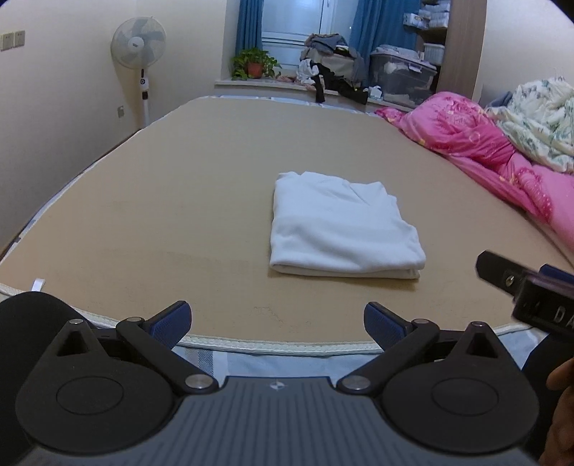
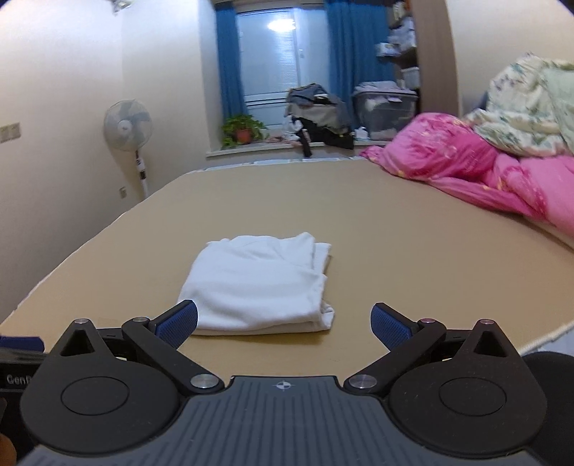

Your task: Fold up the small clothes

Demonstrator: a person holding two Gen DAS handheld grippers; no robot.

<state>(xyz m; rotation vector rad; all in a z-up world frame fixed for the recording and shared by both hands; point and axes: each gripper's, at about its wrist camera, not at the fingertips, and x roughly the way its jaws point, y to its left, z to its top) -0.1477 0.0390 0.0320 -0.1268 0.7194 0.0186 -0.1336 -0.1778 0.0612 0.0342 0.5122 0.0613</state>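
Bedroom with blue curtains (image 1: pixel 247 25), standing fan (image 1: pixel 138 39), pink quilt (image 1: pixel 477 143) along bed's right side. White garment (image 1: pixel 340 229) folded into a neat rectangle, lying mid-mattress (image 1: pixel 179 200). Left gripper (image 1: pixel 276 322) and right gripper (image 2: pixel 283 322) both short of it, fingers spread wide, nothing between them.

Home bedroom: bed (image 1: pixel 179 172) with pink quilt (image 1: pixel 484 143) at its right edge, pedestal fan (image 1: pixel 138 43), blue curtains (image 2: pixel 344 53), potted plant (image 1: pixel 253 64) on windowsill.
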